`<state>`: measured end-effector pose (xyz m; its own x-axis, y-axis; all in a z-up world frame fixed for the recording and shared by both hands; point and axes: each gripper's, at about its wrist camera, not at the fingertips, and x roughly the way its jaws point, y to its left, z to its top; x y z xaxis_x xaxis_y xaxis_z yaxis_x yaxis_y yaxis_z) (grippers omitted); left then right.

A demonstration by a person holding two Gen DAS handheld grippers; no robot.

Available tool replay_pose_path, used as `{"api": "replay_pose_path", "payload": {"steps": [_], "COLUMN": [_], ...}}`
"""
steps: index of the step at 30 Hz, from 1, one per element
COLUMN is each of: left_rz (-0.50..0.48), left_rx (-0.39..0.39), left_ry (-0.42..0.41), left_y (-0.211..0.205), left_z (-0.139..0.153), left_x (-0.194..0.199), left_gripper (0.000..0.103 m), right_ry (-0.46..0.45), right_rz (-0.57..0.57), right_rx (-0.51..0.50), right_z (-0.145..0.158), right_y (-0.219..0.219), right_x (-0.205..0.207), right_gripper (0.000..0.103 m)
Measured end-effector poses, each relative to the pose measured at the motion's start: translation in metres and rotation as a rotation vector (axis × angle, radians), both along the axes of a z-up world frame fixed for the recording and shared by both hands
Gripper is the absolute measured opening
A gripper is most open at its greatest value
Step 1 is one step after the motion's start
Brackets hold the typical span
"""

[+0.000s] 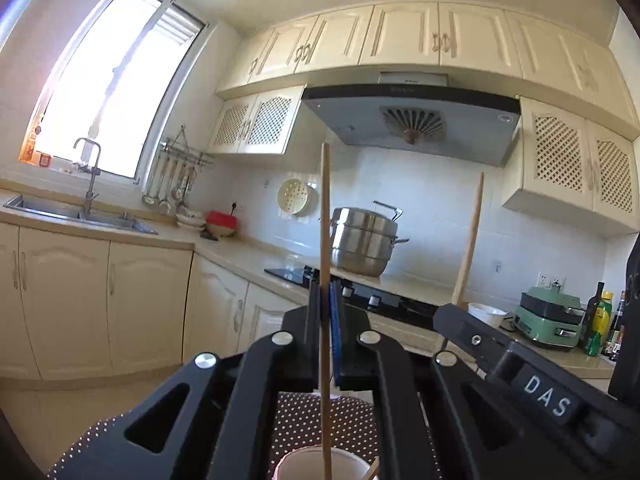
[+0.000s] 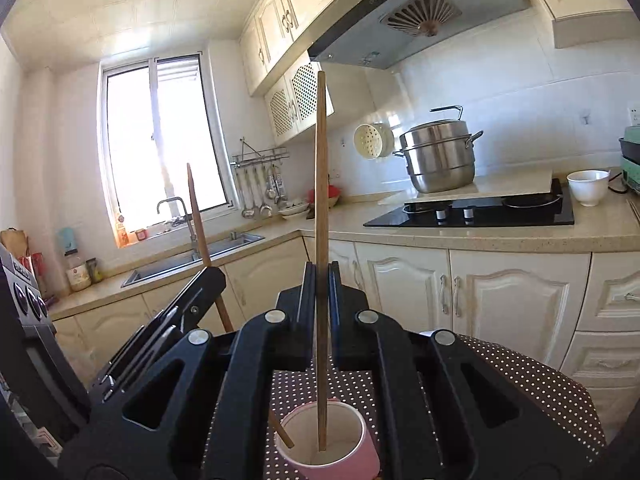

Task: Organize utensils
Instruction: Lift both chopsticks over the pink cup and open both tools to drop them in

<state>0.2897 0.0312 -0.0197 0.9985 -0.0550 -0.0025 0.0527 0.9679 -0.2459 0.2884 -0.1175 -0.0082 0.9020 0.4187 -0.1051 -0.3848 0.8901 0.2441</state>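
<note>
In the left wrist view my left gripper [image 1: 326, 294] is shut on a wooden chopstick [image 1: 325, 216] that stands upright, its lower end inside a pink paper cup [image 1: 308, 466]. To the right, my right gripper [image 1: 454, 312] holds a second chopstick [image 1: 471, 236]. In the right wrist view the right gripper [image 2: 321, 280] is shut on its upright chopstick [image 2: 320, 168], whose tip rests in the cup [image 2: 340, 446]. The left gripper [image 2: 214, 276] appears at the left with its chopstick [image 2: 198, 216] slanting down into the cup.
The cup stands on a brown polka-dot cloth [image 2: 540, 380]. Behind are a counter with a black hob [image 2: 480, 210], a steel steamer pot [image 2: 438, 156], a white bowl [image 2: 588, 186], a sink [image 2: 192, 258] under the window, and a green appliance [image 1: 548, 320] beside bottles [image 1: 600, 320].
</note>
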Motion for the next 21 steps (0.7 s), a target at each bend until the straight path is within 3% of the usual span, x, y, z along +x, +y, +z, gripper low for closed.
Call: {"api": "replay_pose_path", "payload": {"steps": [7, 16, 17, 20, 21], "left_rz": [-0.019, -0.057, -0.059, -0.048, -0.046], "left_rx": [0.006, -0.006, -0.009, -0.011, -0.011], "left_ry": [0.075, 0.120, 0.125, 0.140, 0.140], "left_y": [0.004, 0.012, 0.013, 0.016, 0.017], "left_z": [-0.028, -0.039, -0.040, -0.040, -0.040], "left_x": [0.007, -0.006, -0.008, -0.012, -0.014], "left_gripper": [0.005, 0.006, 0.007, 0.028, 0.030], "right_ry": [0.068, 0.097, 0.100, 0.110, 0.109], "right_rz": [0.005, -0.005, -0.007, -0.010, -0.011], "right_rx": [-0.012, -0.033, -0.033, -0.033, -0.036], "right_z": [-0.026, -0.037, -0.038, -0.040, -0.040], "right_y": [-0.001, -0.003, -0.003, -0.002, -0.002], "right_x": [0.010, -0.001, -0.002, -0.005, -0.007], "right_gripper": [0.007, 0.007, 0.007, 0.007, 0.007]}}
